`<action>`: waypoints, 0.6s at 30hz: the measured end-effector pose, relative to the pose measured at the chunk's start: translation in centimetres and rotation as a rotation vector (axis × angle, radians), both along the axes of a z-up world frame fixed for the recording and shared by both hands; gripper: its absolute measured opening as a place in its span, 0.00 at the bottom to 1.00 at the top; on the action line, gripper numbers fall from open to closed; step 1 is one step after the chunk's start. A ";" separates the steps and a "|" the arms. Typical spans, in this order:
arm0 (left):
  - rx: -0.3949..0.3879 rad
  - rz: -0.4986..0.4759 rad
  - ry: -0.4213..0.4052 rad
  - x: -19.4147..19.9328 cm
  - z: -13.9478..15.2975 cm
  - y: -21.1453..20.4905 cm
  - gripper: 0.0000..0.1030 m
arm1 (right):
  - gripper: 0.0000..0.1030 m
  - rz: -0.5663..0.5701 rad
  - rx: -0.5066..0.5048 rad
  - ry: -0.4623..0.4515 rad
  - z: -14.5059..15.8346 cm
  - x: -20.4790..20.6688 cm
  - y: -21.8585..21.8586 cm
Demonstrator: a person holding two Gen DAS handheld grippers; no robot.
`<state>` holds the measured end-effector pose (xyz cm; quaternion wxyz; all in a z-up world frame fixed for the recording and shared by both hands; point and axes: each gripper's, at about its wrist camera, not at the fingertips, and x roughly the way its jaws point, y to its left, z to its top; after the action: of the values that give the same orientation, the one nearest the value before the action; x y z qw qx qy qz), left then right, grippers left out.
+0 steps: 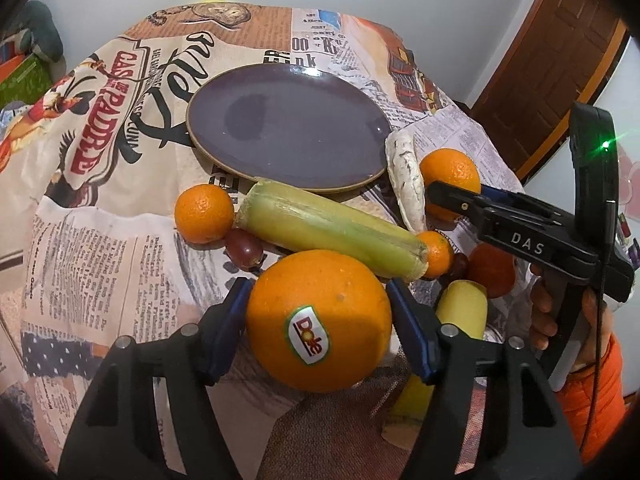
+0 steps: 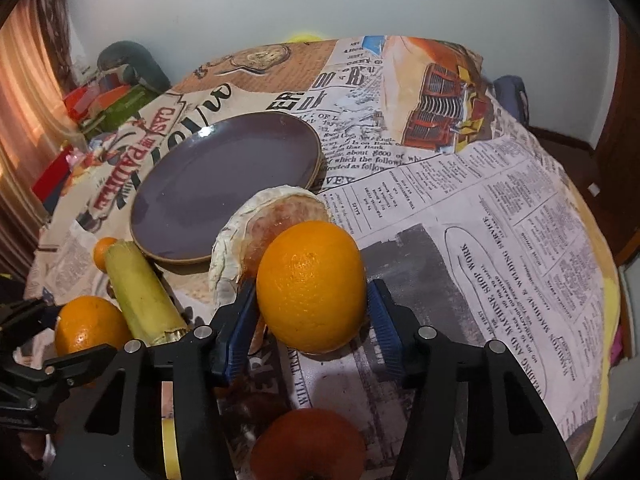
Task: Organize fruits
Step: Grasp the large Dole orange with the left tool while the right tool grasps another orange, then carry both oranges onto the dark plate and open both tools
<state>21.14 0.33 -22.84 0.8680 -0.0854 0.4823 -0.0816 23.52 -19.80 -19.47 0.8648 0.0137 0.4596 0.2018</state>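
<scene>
My left gripper (image 1: pixel 318 312) is shut on a large orange with a Dole sticker (image 1: pixel 318 322), just above the cloth. My right gripper (image 2: pixel 312 304) stands around a second orange (image 2: pixel 310 286) that rests on the cloth; its left pad touches the fruit, a small gap shows at the right pad. The right gripper also shows in the left wrist view (image 1: pixel 452 196). An empty purple plate (image 1: pixel 288 128) lies behind the fruit pile, also in the right wrist view (image 2: pixel 224 184). A sugarcane piece (image 1: pixel 332 228), a halved pomelo (image 2: pixel 264 232) and small tangerines (image 1: pixel 204 214) lie between.
A table under a newspaper-print cloth (image 2: pixel 480 220) carries everything. Red grapes (image 1: pixel 244 248), a second cane piece (image 1: pixel 460 312) and a reddish tangerine (image 2: pixel 308 444) lie near the grippers. Boxes and clutter (image 2: pixel 104 100) stand beyond the left table edge. A wooden door (image 1: pixel 560 60) is at the right.
</scene>
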 end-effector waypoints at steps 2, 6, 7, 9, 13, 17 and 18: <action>0.013 0.005 -0.003 -0.1 0.2 0.1 0.66 | 0.49 -0.003 0.005 0.004 0.2 -0.3 -0.2; 0.016 0.025 -0.012 -0.3 0.8 0.6 0.66 | 0.48 -0.002 0.000 -0.013 1.0 -1.1 -0.2; 0.016 0.029 -0.017 -0.4 1.0 0.7 0.66 | 0.48 -0.003 0.004 -0.018 1.3 -1.3 -0.3; 0.023 0.041 -0.037 -0.7 1.9 1.0 0.66 | 0.48 -0.003 0.012 -0.030 2.1 -1.6 -0.4; 0.034 0.062 -0.086 -1.2 3.9 1.7 0.66 | 0.48 -0.002 0.012 -0.077 4.0 -2.5 -0.3; 0.045 0.081 -0.138 -1.5 6.0 2.5 0.66 | 0.48 0.000 0.025 -0.134 6.3 -3.3 -0.2; 0.045 0.087 -0.154 -1.5 6.6 2.7 0.66 | 0.48 0.002 0.025 -0.148 6.8 -3.5 -0.1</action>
<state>19.62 3.03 -16.20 0.9069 -0.0802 0.4118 -0.0391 20.04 -19.86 -12.65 0.8959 0.0092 0.3921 0.2089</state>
